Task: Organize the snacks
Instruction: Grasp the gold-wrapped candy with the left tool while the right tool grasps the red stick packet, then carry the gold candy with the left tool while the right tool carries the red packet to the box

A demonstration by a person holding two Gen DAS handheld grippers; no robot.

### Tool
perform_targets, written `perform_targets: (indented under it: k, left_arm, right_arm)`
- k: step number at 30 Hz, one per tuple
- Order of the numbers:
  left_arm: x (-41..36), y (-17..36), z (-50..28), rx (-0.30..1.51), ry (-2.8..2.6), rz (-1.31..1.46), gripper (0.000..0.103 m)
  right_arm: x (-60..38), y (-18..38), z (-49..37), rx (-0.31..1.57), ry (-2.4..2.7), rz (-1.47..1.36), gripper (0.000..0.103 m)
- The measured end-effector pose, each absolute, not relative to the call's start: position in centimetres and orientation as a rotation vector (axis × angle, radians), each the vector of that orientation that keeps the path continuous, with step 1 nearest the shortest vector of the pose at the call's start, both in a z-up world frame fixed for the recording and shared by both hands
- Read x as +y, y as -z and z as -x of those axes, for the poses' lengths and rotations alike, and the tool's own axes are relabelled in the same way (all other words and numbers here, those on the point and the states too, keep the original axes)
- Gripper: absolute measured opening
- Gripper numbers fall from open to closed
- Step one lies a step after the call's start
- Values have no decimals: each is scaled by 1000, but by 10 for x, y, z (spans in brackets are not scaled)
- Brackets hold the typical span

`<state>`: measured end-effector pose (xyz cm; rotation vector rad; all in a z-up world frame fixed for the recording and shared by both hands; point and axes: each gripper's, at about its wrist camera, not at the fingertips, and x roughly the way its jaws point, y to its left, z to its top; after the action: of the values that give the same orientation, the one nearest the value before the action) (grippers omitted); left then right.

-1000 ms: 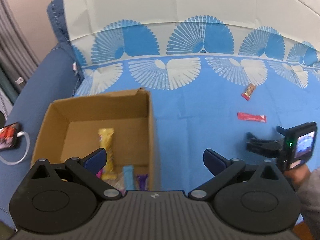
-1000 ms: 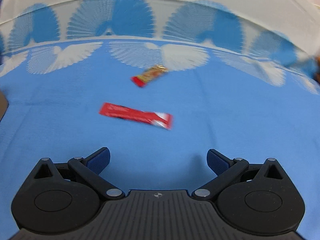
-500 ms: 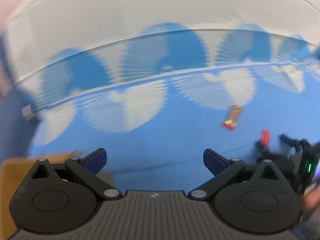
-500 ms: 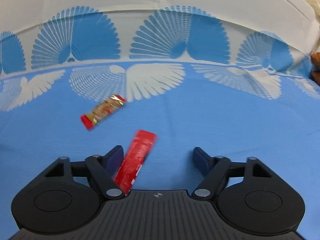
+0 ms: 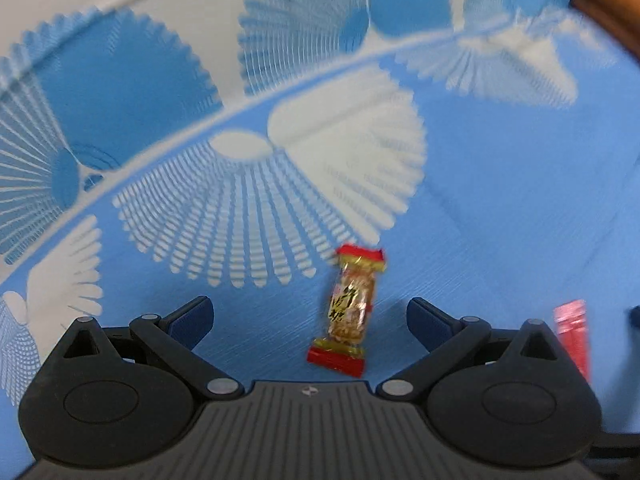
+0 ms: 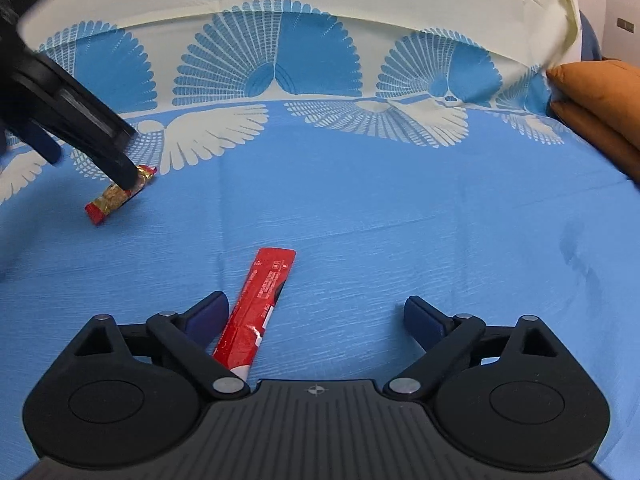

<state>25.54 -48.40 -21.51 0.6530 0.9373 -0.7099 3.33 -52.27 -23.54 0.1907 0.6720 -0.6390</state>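
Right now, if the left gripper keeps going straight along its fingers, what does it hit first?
Most likely the peanut candy bar, lying between the open fingers of the left gripper, then the blue cloth under it. Depth is unclear; no contact visible.

Cloth (image 6: 400,208): mid-blue field; border band cream-white with blue fan motifs, below it a row of white fans on blue.
Snack A, candy bar (image 5: 352,312): clear-gold wrapper, brown filling visible, red ends, dark lettering.
Snack B, stick packet (image 6: 256,312): solid red, small white print, white patch near lower end.
Cushion (image 6: 596,96): orange-brown, plain.
Left gripper (image 5: 310,320): black body, dark-blue pads, silver pivot pins.
Right gripper (image 6: 316,320): same colouring; grey ribbed plate.
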Motion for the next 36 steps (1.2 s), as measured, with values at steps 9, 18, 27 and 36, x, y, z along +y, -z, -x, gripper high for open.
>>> perform_targets:
  k: [9,18,27,36]
  left_arm:
    - [-455,186,-243,932,697,-548,20]
    - [-351,94,-154,888,691,-469,20]
    - [-214,26,-28,891,672,-456,20]
    - [-68,6,46,956,504,-392,20]
  right_arm:
    - [-491,223,-33,678,549,-146,13]
    - [-447,127,34,524,537,-213,14]
    - [-342,54,116,507,381,-247,14]
    - [-225,21,164,575,167,-241,14]
